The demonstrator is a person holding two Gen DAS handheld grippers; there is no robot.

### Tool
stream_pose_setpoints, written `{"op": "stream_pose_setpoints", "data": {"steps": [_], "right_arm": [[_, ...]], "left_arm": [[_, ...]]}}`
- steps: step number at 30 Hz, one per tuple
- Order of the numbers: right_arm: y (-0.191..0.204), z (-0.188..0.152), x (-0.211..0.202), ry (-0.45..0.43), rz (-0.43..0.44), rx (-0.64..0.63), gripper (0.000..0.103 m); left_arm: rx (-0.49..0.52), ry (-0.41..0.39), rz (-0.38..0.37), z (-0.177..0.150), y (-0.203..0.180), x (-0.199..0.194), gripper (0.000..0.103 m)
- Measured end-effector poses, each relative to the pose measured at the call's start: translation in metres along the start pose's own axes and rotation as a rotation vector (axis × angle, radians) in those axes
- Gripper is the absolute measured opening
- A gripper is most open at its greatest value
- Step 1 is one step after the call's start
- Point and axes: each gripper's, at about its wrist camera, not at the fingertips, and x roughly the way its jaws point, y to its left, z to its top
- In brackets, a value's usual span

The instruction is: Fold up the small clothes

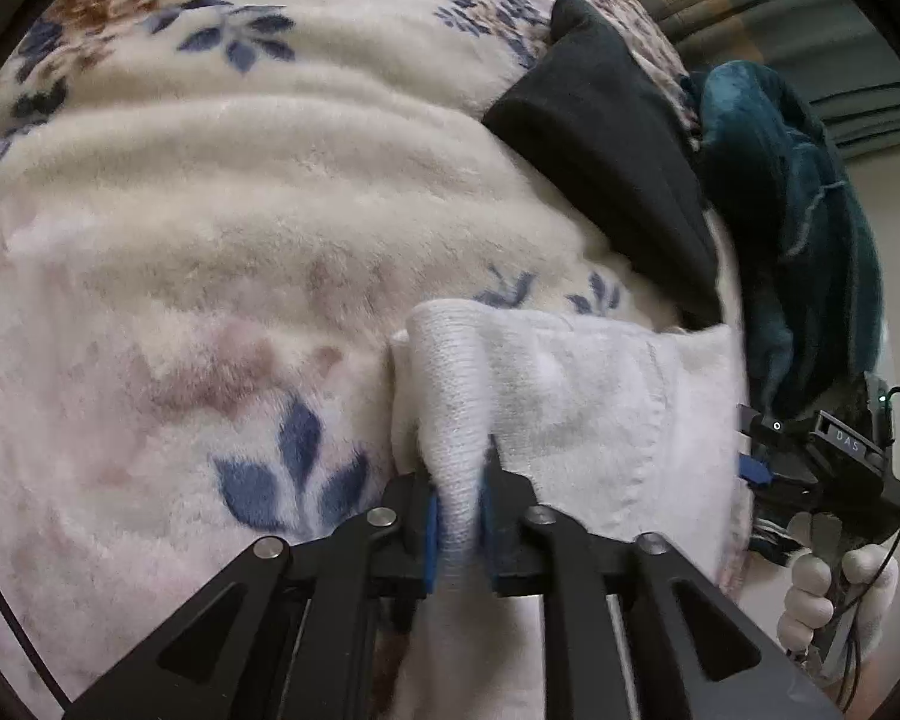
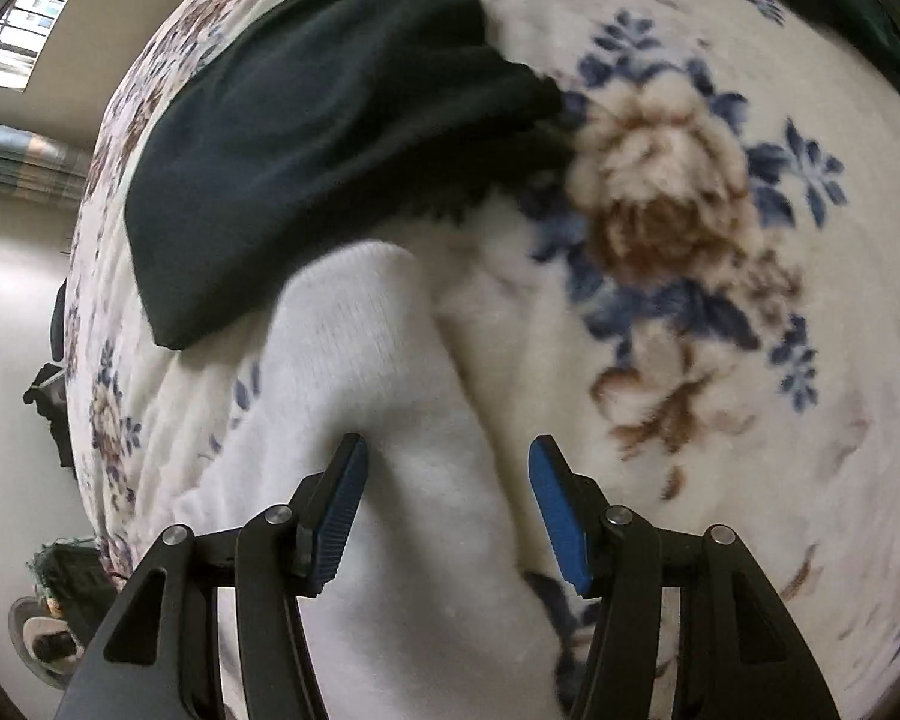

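While left gripper [image 1: 457, 507] pinches white sock [image 1: 546, 396], right gapes.

So there's a small white knit garment [image 1: 570, 396] lying on the fuzzy floral blanket [image 1: 210, 210], one ribbed edge bunched up and lifted, the rest spread flat-ish. Right behind it sits a dark, almost black piece of clothing [image 2: 330, 138], crumpled, its edge just touching the white one.
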Motion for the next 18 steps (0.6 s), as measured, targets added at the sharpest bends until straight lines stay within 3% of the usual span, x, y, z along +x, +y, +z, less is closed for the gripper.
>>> {"op": "stream_pose_setpoints", "data": {"steps": [3, 4, 6, 9, 12, 18], "right_arm": [[0.006, -0.015, -0.016, 0.050, 0.088, 0.033, 0.058], [0.006, -0.029, -0.024, 0.079, 0.144, 0.047, 0.058], [0.000, -0.063, -0.040, 0.139, 0.232, 0.054, 0.070], [-0.010, -0.120, -0.059, 0.202, 0.245, 0.051, 0.072], [-0.031, -0.186, -0.074, 0.269, 0.167, 0.048, 0.072], [-0.087, -0.292, -0.074, 0.410, 0.120, 0.121, 0.072]], "left_arm": [[0.069, 0.001, -0.017, -0.015, -0.012, -0.031, 0.027], [0.087, 0.003, -0.018, -0.022, -0.017, -0.040, 0.041], [0.117, 0.004, -0.006, -0.046, -0.025, -0.063, 0.062], [0.122, 0.029, -0.003, -0.089, -0.030, -0.088, 0.062], [0.118, 0.087, 0.036, -0.145, -0.034, -0.097, 0.062], [0.037, 0.245, 0.158, -0.249, -0.020, -0.076, 0.062]]}}
